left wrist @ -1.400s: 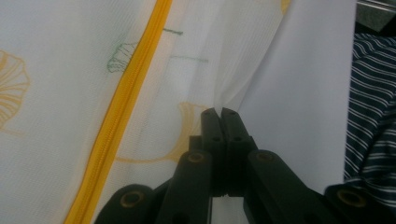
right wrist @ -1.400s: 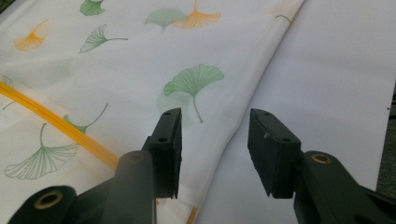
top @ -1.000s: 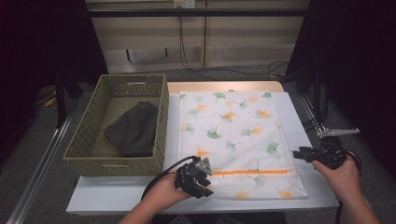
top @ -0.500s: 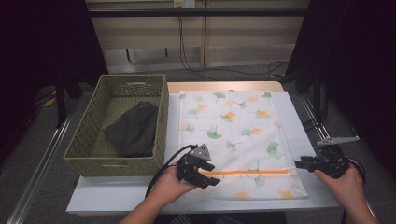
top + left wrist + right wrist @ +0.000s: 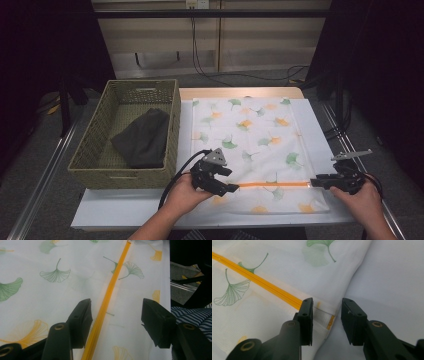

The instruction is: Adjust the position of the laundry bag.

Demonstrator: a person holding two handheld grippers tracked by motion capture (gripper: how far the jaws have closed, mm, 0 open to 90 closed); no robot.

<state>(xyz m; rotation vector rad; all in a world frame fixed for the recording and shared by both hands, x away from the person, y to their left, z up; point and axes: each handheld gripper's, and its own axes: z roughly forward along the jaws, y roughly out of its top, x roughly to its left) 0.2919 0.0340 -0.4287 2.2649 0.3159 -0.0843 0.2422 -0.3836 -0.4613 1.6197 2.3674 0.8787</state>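
Left gripper (image 5: pixel 225 182) covers the near-left end of the orange zipper (image 5: pixel 272 184) in the high view. Dark folded garment (image 5: pixel 142 137) in the wicker basket (image 5: pixel 90 150): type unreadable. Left gripper view cuts off the zipper's far end at its top edge.

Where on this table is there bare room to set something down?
A bare strip of white table lies between the woven basket and the near edge. A narrower strip runs right of the leaf-print zip bag. The bag's near end is crowded by both grippers.
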